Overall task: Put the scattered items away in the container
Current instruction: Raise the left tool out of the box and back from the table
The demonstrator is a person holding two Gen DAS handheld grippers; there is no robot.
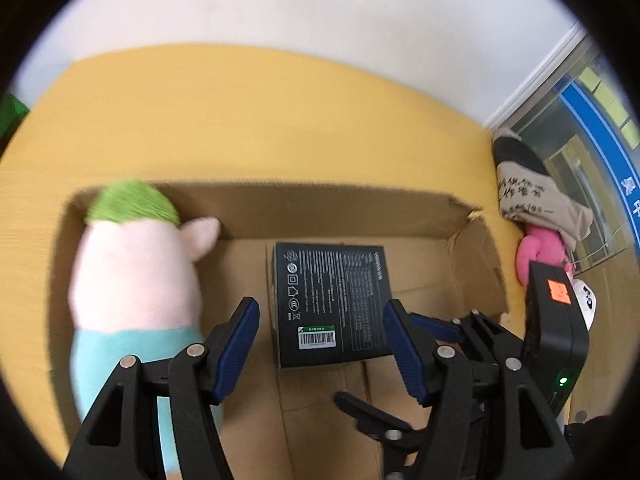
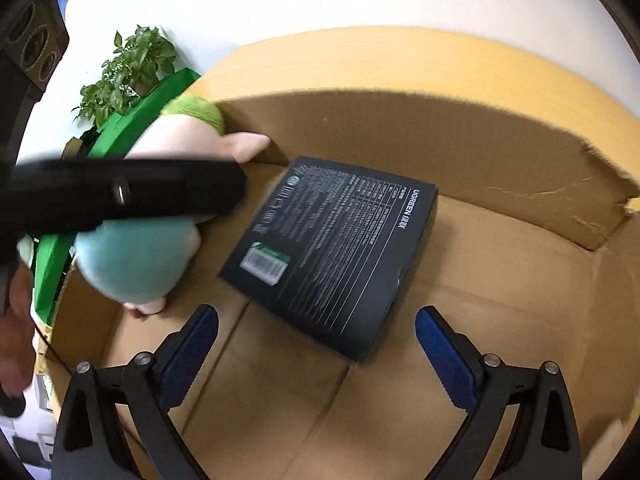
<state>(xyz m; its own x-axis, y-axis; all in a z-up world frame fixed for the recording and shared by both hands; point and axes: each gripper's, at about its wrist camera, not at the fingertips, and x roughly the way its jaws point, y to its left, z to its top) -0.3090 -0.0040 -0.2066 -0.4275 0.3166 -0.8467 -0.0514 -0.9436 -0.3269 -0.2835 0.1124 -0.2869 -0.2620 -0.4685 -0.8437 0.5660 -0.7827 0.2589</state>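
the yellow worktop [image 1: 240, 112] is carrying a big open cardboard box [image 1: 360, 208], the container, and its far right corner is looking torn and sagging outward. inside it, against the left wall, a plush doll [image 1: 132, 280] with a green cap, a pale pink body and teal trousers is lying with its head toward the far wall. just right of the doll, a flat black carton [image 1: 332, 300] printed with white text and a barcode sticker is resting on the box floor, turned a little askew in the right wrist view.

the left tool [image 1: 320, 340] is hovering over the near part of the box with its jaws released and nothing between them; the right tool [image 2: 316, 352] is likewise standing open and empty above the near edge of the black carton. both are pointing steeply down into the box.

outside the box, beyond its right wall, a pink soft toy [image 1: 536, 256] is waiting under a beige printed cloth [image 1: 528, 196], so the tidying is probably not finished.

what could go wrong: the two tools are working close together, and the right one is already crowding the left one's view, so a hurried withdrawal could be knocking them together or catching the weak torn flap. reaching for the pink toy could also be dragging the cloth along with it.
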